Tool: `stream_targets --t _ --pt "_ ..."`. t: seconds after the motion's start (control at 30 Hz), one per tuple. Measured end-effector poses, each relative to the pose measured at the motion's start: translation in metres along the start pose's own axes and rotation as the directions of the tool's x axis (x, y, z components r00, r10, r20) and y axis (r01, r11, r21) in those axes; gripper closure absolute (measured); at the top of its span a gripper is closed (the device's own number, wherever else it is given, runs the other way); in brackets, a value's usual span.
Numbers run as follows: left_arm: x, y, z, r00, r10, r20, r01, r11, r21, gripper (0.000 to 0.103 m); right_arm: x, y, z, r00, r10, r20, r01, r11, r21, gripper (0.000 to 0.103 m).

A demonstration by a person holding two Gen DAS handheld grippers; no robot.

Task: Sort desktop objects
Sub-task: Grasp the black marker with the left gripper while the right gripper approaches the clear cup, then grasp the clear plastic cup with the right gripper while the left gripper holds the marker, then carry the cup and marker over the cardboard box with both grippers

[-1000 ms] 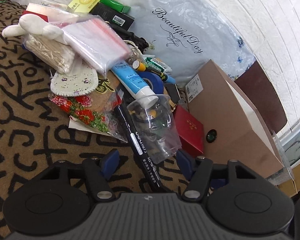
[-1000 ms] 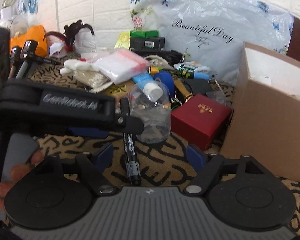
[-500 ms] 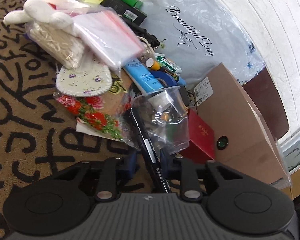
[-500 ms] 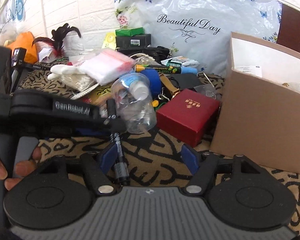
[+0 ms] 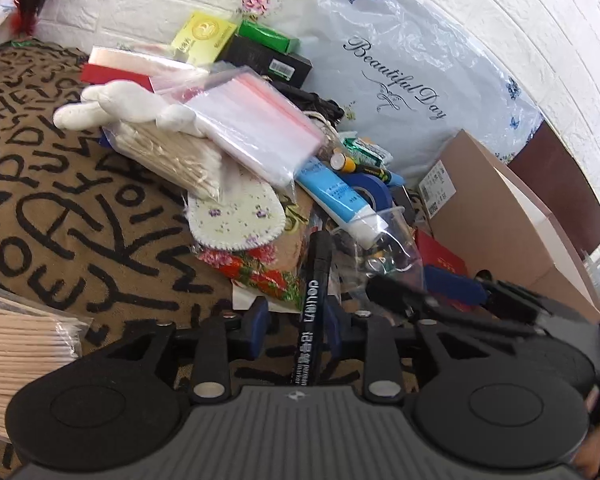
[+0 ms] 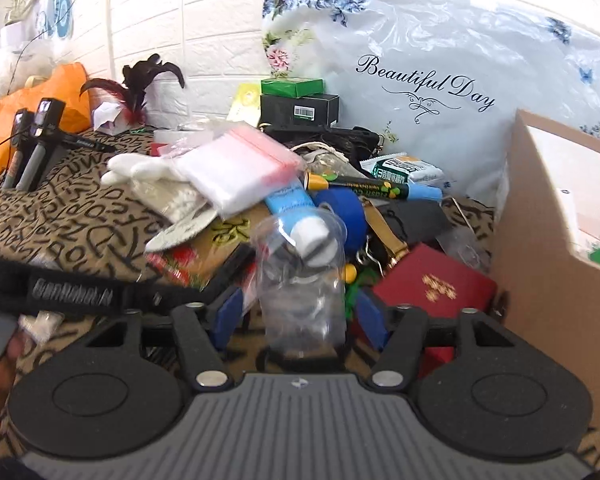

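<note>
My left gripper [image 5: 296, 322] is shut on a black marker [image 5: 314, 308] and holds it at the near edge of the pile. My right gripper [image 6: 298, 316] stands around a clear plastic cup [image 6: 300, 280] lying on its side; its blue pads [image 6: 228, 312] are close to the cup's sides, and contact is unclear. The cup also shows in the left wrist view [image 5: 384, 248]. A red gift box [image 6: 432, 288] lies just right of the cup. A blue tube [image 6: 296, 212] rests on the pile behind it.
An open cardboard box [image 6: 560, 240] stands at the right. A pile of zip bags [image 5: 252, 120], cotton swabs [image 5: 168, 152], a white plush toy [image 5: 112, 108] and small boxes [image 6: 296, 104] sits on the lettered cloth [image 5: 60, 216]. A floral plastic bag [image 6: 440, 60] leans on the brick wall.
My left gripper closed on the black marker and lifted it. My right gripper moved forward and narrowed around the clear cup.
</note>
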State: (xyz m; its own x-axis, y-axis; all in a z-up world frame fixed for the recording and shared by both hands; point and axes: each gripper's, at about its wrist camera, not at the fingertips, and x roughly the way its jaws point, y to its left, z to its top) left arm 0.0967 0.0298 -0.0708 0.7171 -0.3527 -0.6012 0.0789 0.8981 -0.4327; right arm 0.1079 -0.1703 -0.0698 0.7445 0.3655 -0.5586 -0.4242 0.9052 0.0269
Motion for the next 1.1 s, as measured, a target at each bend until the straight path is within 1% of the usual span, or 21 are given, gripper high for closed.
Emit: stream_targets --t 0.03,0.13,0.17,0.2,0.23,0.3,0.33,0.37,0.4,0.43,0.47,0.57,0.63,0.7,0.77,0.8,0.83,0.97,1.1 --pt "0.0 0.001 0.0 1.0 -0.009 -0.014 0.009 1.0 -0.003 0.064 0.004 -0.001 0.003 1.0 0.001 -0.001 -0.001 1.0 0.012 0.044" --pt "0.002 0.004 -0.003 0.998 -0.042 -0.051 0.042 0.999 -0.009 0.06 0.013 -0.003 0.009 1.0 0.022 -0.005 -0.022 0.999 0.023 0.044" --pt "0.003 0.006 -0.005 0.996 -0.063 -0.062 0.061 0.998 -0.02 0.058 0.016 -0.004 0.009 0.999 0.03 -0.013 -0.03 0.999 0.022 0.046" --pt "0.004 0.007 -0.006 0.995 -0.077 -0.07 0.075 0.997 -0.031 0.055 0.02 -0.004 0.009 0.999 0.038 -0.024 -0.037 0.999 0.023 0.047" --pt "0.003 0.007 -0.007 0.994 -0.087 -0.07 0.085 0.996 -0.031 0.05 0.023 -0.004 0.009 0.998 0.044 -0.034 -0.044 0.999 0.023 0.048" --pt "0.003 0.004 -0.009 0.994 -0.091 -0.069 0.09 0.996 -0.009 0.048 0.025 -0.004 0.008 0.997 0.052 -0.05 -0.051 0.999 0.017 0.05" --pt "0.003 0.002 -0.009 0.994 -0.09 -0.069 0.09 0.996 -0.004 0.048 0.025 -0.003 0.007 0.997 0.057 -0.055 -0.056 0.998 0.011 0.052" --pt "0.004 0.001 -0.01 0.994 -0.087 -0.072 0.087 0.996 0.002 0.049 0.024 -0.004 0.006 0.996 0.064 -0.059 -0.064 0.998 0.011 0.054" --pt "0.004 0.0 -0.01 0.994 -0.081 -0.073 0.082 0.997 0.01 0.052 0.022 -0.006 0.006 0.995 0.071 -0.064 -0.07 0.997 0.017 0.055" --pt "0.004 -0.001 -0.01 0.994 -0.074 -0.075 0.076 0.997 0.02 0.06 0.019 -0.007 0.005 0.995 0.076 -0.069 -0.075 0.997 0.023 0.055" --pt "0.004 -0.002 -0.01 0.994 -0.067 -0.081 0.069 0.997 0.026 0.063 0.016 -0.008 0.005 0.994 0.078 -0.075 -0.076 0.997 0.027 0.068" --pt "0.004 -0.002 -0.011 0.994 -0.068 -0.085 0.071 0.997 0.026 0.064 0.006 -0.009 0.0 0.993 0.079 -0.089 -0.075 0.996 0.04 0.069" --pt "0.004 -0.002 -0.012 0.994 -0.067 -0.082 0.069 0.997 0.029 0.06 -0.002 -0.009 -0.004 0.992 0.087 -0.092 -0.083 0.995 0.05 0.069" --pt "0.004 -0.004 -0.013 0.995 -0.059 -0.079 0.062 0.997 0.04 0.062 -0.008 -0.008 -0.007 0.991 0.094 -0.092 -0.089 0.994 0.056 0.069" --pt "0.003 -0.006 -0.014 0.995 -0.053 -0.085 0.058 0.997 0.048 0.069 -0.014 -0.007 -0.009 0.991 0.096 -0.089 -0.09 0.994 0.061 0.069" --pt "0.003 -0.005 -0.015 0.994 -0.054 -0.095 0.059 0.997 0.045 0.083 -0.018 -0.007 -0.01 0.991 0.1 -0.088 -0.095 0.993 0.063 0.069" --pt "0.003 -0.005 -0.016 0.993 -0.058 -0.104 0.062 0.997 0.037 0.089 -0.022 -0.007 -0.011 0.991 0.101 -0.085 -0.096 0.994 0.061 0.069" --pt "-0.004 -0.008 -0.019 0.994 -0.055 -0.099 0.058 0.998 0.032 0.089 -0.042 -0.008 -0.014 0.994 0.089 -0.056 -0.087 0.995 0.052 0.069" --pt "-0.015 -0.017 -0.018 0.994 -0.078 -0.08 0.081 0.996 0.033 0.09 -0.066 -0.015 -0.014 0.997 0.079 -0.013 -0.078 0.994 0.072 0.069"
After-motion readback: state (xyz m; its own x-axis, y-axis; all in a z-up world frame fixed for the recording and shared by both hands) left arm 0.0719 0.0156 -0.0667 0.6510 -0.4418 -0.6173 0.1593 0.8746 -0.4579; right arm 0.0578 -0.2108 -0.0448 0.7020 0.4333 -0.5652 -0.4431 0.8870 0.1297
